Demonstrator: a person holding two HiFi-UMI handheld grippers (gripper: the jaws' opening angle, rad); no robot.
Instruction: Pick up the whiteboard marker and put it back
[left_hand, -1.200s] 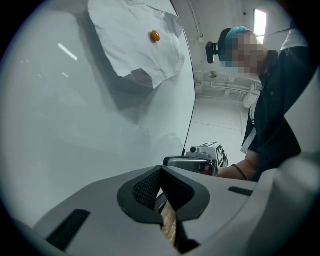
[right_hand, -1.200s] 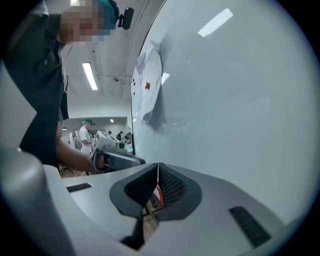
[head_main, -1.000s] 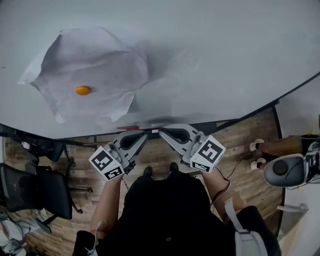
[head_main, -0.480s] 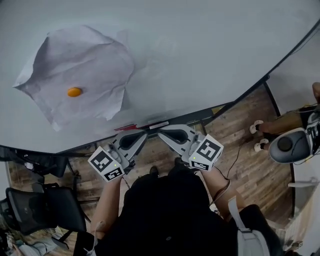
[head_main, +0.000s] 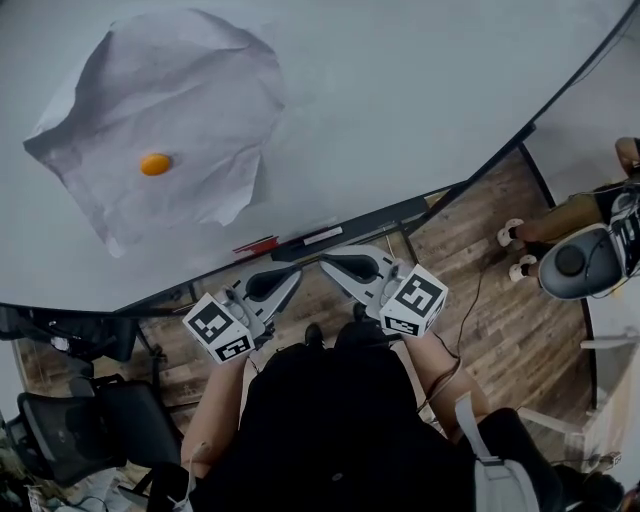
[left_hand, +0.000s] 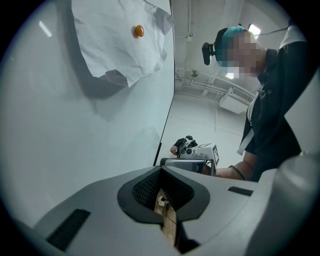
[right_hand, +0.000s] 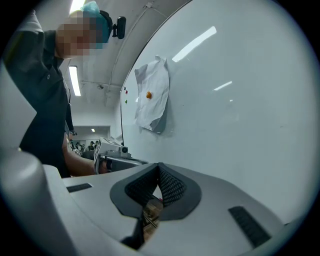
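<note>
Slim red whiteboard marker (head_main: 257, 243) lying on the dark metal ledge (head_main: 380, 215) of the big white board (head_main: 400, 100), just beyond both tools.
Left tool (head_main: 293, 274) and right tool (head_main: 326, 262) closed tip to tip, gripping nothing. Either not yet picked up or already put back; impossible to judge which. Marker visible only in the head view; empty closed jaws clear only in the gripper views.

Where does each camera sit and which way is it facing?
Head view: on the person's head, looking steeply down the whiteboard; shows torso, left gripper, right gripper.
Left gripper view: rides that gripper, looking along its shut jaws beside the whiteboard; shows right gripper, torso.
Right gripper view: likewise, jaws shut; shows left gripper, torso.
Shared: all see the paper with its orange magnet.
</note>
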